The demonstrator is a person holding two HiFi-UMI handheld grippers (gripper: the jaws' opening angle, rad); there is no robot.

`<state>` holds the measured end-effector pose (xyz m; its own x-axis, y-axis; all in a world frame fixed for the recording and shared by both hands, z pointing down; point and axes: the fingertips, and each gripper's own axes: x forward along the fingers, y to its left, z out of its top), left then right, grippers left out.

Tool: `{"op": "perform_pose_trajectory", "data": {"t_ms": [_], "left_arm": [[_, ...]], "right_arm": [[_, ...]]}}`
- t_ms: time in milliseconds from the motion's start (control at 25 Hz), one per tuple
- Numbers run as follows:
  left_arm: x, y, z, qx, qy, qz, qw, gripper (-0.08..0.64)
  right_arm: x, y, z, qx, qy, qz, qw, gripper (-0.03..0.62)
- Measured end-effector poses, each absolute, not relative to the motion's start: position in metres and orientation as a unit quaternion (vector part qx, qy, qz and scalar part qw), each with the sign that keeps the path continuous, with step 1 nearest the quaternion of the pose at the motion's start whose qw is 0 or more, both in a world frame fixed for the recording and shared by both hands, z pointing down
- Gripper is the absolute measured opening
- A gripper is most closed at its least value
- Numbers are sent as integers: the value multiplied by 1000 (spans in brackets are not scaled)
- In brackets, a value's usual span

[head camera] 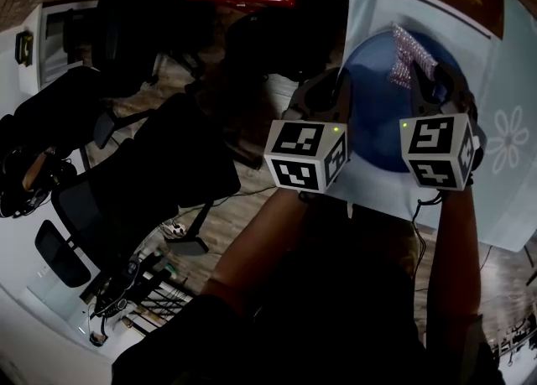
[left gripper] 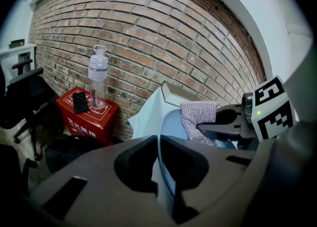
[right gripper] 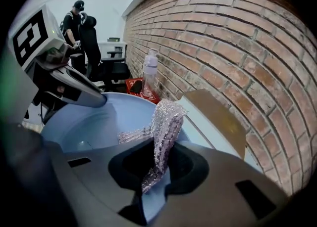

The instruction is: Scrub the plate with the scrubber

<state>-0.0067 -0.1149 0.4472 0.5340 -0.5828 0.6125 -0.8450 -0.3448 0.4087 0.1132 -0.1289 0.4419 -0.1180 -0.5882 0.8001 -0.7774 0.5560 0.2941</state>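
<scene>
Brick wall (right gripper: 233,48) close behind plate (right gripper: 99,122)

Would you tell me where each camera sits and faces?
Head view: on the person's head, looking down at the plate; both forearms show.
Left gripper view: on the left hand-held gripper, facing the brick wall; jaws grip the plate.
Right gripper view: on the right hand-held gripper, facing along the wall; jaws hold the scrubber.
Both gripper views share the water bottle.

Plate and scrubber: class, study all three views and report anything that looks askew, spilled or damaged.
Nothing spilled or broken. The one oddity: the scrubber is pinched into a crumpled fold in the right gripper, sticking up over the plate rather than lying flat on it.
</scene>
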Motion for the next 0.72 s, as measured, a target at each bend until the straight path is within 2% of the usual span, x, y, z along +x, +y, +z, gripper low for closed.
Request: {"op": "perform_pose_trajectory", "data": {"t_ms": [440, 720], "left_arm": [[-6, -115, 445, 802, -449, 193, 343, 35], [-6, -114, 446, 802, -450, 193, 342, 35]], "right_arm": [[163, -105, 445, 383, -703, 96, 591, 86], [167, -76, 447, 343, -694, 114, 623, 83]]}}
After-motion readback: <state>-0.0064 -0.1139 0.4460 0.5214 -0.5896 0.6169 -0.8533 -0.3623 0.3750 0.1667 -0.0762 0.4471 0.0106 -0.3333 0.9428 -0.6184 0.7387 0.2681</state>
